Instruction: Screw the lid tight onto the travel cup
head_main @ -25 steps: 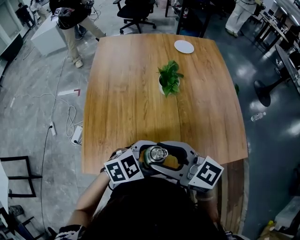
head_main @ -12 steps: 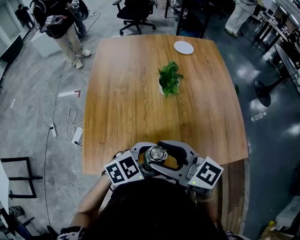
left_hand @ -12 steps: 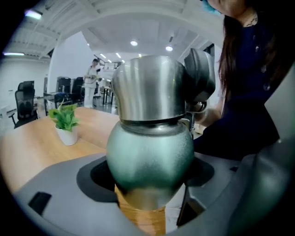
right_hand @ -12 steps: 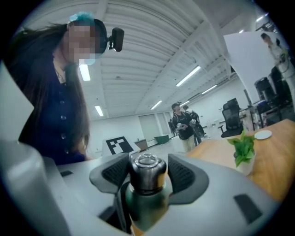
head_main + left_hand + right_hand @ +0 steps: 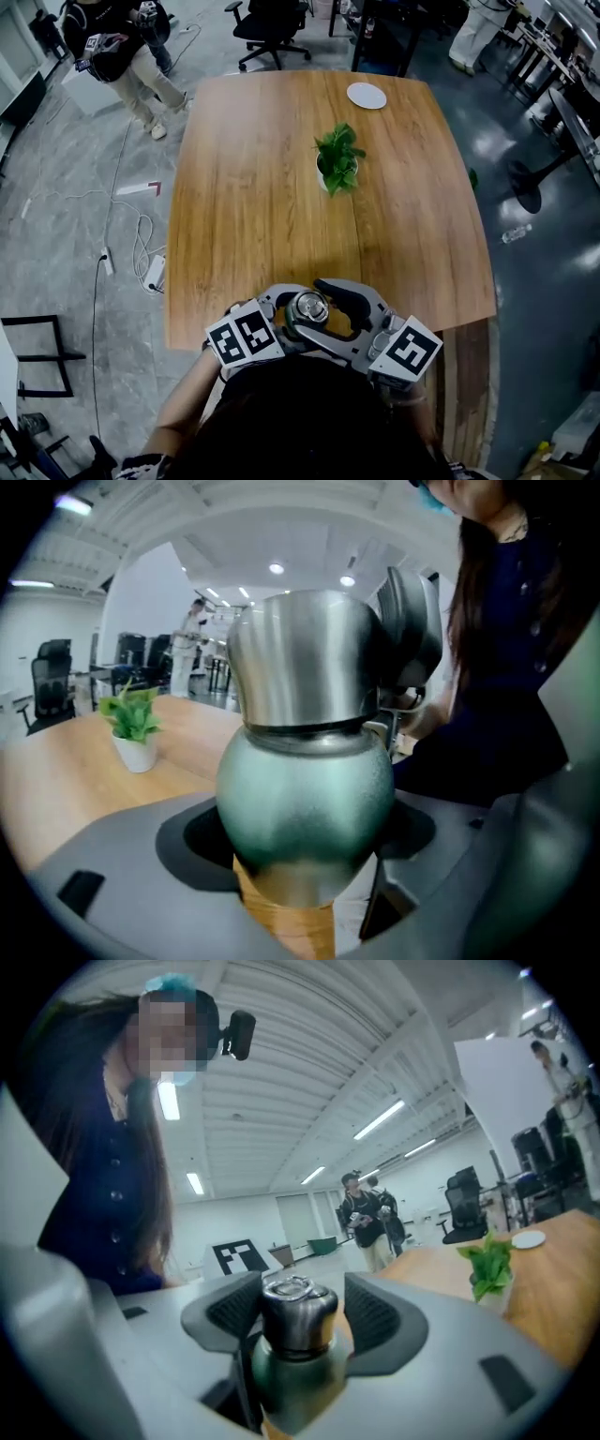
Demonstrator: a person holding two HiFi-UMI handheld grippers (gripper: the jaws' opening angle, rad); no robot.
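Nearest the person, at the lower centre of the head view, the two claws met over the near edge of the table (image 5: 262, 206). The left gripper (image 5: 295, 874) had its jaws closed round the green belly of the travel cup (image 5: 305, 789), which filled the middle of its own view. The cup stood upright with wood showing under its base. Whether it rested on the table or hung just above it could not be told.

The steel lid (image 5: 298, 1299) sat on the cup's neck, on the same upright axis as the body. The right gripper (image 5: 305, 1314) came in from the right of the head view with one ribbed pad on each side of the lid. It seemed clamped on it, though a thin sliver of wood showed beside the right-hand pad, so the firmness of that hold was uncertain.

The coming turn hung on that shared vertical axis: the left claw held the body steady low down, and the right one, set directly above it, would twist about that line.

Farther up the frame a small potted plant (image 5: 337, 159) stood mid-table, well apart from the cup. A white plate (image 5: 367, 95) lay near the far edge, and a person (image 5: 122, 47) stood at the upper left.
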